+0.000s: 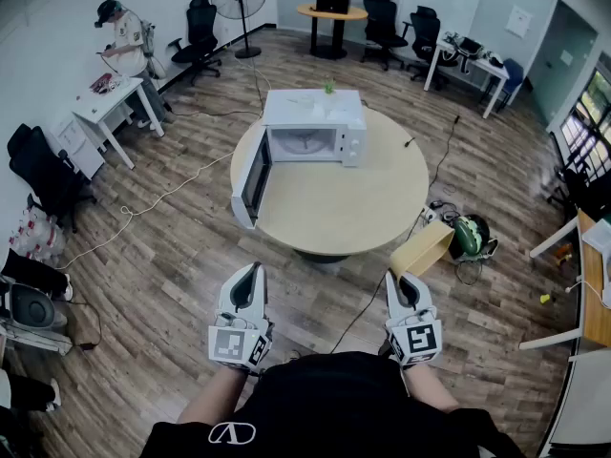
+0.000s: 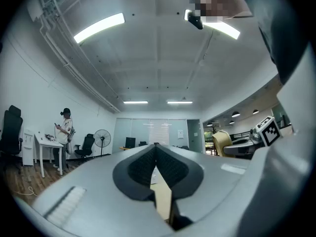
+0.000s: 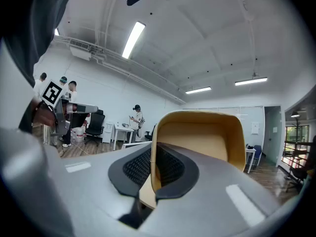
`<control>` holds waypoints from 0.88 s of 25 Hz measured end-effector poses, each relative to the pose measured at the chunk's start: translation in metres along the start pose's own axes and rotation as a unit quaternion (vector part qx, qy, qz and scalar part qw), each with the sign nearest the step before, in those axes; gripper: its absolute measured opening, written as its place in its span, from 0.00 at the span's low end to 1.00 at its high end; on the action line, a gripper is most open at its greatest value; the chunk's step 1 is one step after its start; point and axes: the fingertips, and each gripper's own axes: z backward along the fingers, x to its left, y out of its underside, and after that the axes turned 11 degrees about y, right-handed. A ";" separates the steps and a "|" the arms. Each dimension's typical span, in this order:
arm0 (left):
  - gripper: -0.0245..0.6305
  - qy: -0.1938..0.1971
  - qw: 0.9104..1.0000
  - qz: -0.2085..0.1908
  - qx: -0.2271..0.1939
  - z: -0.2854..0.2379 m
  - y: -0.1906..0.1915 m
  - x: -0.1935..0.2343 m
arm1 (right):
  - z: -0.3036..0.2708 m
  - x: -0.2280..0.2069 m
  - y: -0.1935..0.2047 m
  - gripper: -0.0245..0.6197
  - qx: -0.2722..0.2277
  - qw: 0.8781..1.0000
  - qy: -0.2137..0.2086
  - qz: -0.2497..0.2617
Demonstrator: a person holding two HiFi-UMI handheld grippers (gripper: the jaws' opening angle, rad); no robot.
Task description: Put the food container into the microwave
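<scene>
Right tool (image 1: pixel 402 282): clamped on food container (image 1: pixel 423 248) wall, 5 o'clock of worktop (image 1: pixel 363 208).
Left tool (image 1: pixel 251 273): closed, empty.
Microwave (image 1: pixel 315 127): 12 o'clock, door (image 1: pixel 250 181) open.
Advice: carry it level, slide squarely into the cavity, clear of the door.

Left gripper (image 1: pixel 252 275) held out front, pointing ahead; jaws together, nothing between. Right gripper (image 1: pixel 401 282) alongside, well apart from left, pointing ahead; jaws pinched on wall of container (image 1: pixel 422 249). Left forearm (image 1: pixel 204 405) and right forearm (image 1: pixel 435 399) bare, both reaching forward from my chest.
</scene>
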 end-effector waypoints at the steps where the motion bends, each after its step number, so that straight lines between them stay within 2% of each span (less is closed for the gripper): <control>1: 0.04 0.001 1.000 0.001 0.001 0.002 0.000 0.000 | 0.001 0.001 0.000 0.06 0.001 1.000 0.000 0.000; 7: 0.04 0.004 1.000 0.005 0.001 0.007 -0.001 -0.002 | 0.007 0.007 0.001 0.06 0.005 1.000 -0.002 -0.002; 11: 0.04 0.008 1.000 0.007 -0.002 0.008 -0.001 -0.005 | 0.012 0.012 0.000 0.06 0.000 0.999 -0.022 -0.023; 15: 0.04 0.008 1.000 0.007 -0.001 0.010 -0.001 -0.008 | 0.014 0.010 0.001 0.06 0.002 1.000 -0.018 -0.023; 22: 0.04 0.005 1.000 0.011 0.004 0.007 0.002 -0.018 | 0.016 0.009 0.004 0.06 0.005 0.999 -0.034 -0.026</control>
